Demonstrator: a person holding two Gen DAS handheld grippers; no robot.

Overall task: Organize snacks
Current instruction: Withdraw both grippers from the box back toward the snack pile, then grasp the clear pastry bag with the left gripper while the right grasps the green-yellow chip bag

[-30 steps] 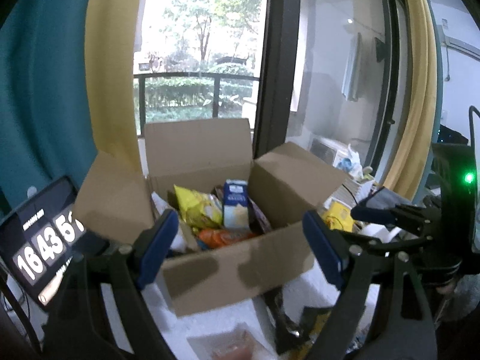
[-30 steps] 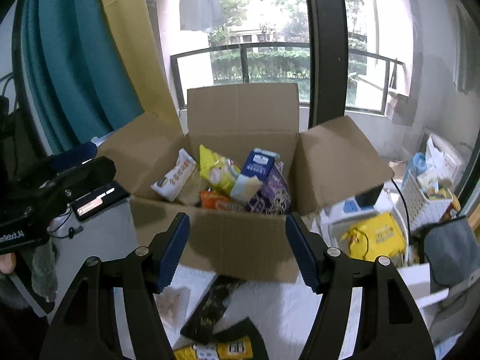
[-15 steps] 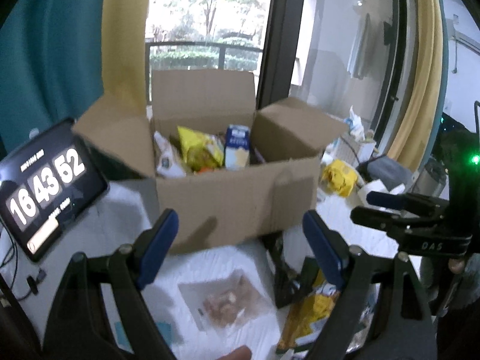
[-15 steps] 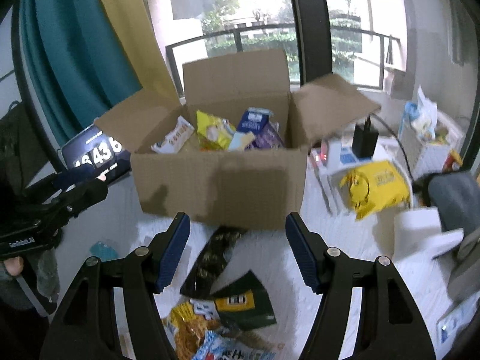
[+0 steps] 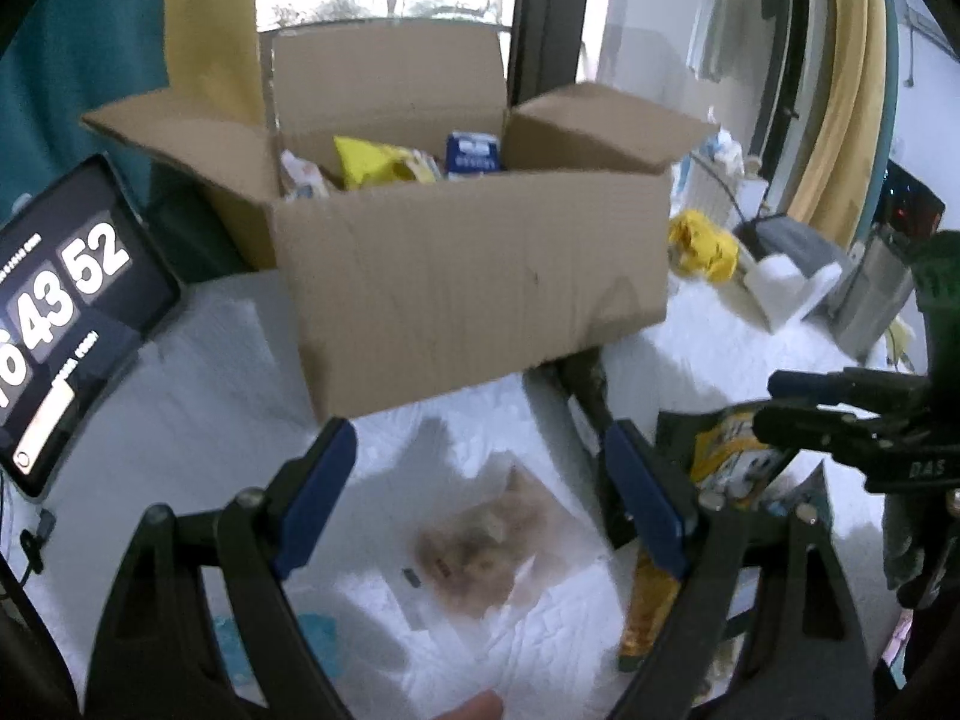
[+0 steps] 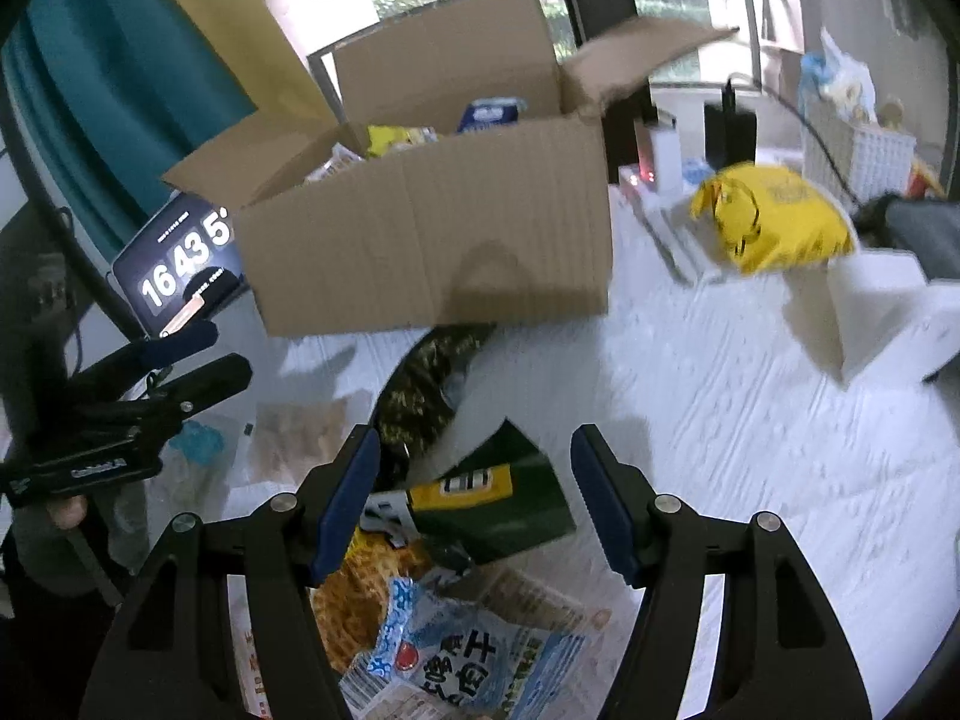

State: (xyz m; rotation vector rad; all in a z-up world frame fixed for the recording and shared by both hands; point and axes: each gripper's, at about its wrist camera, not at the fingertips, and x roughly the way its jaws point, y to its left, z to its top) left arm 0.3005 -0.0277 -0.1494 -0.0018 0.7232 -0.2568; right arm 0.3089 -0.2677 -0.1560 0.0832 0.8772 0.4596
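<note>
An open cardboard box [image 5: 468, 294] [image 6: 432, 246] stands on the white cloth and holds a yellow bag [image 5: 372, 162], a blue carton [image 5: 472, 153] and other snacks. My left gripper [image 5: 480, 492] is open and empty above a clear packet of brown snacks [image 5: 486, 540]. My right gripper [image 6: 474, 492] is open and empty above a dark green packet [image 6: 492, 498], with a blue-and-white packet [image 6: 468, 660] and an orange packet [image 6: 354, 606] below it. A dark camouflage-patterned packet [image 6: 420, 396] lies against the box front.
A tablet showing a clock [image 5: 54, 312] [image 6: 180, 264] leans to the left of the box. To the right lie a yellow bag [image 6: 774, 222], a white folded stand [image 6: 870, 312], a white basket [image 6: 858, 156] and a charger [image 6: 729, 132].
Both grippers have tipped down and come lower toward the loose snacks in front of the box. The box now sits higher in both views. Both stay open.
</note>
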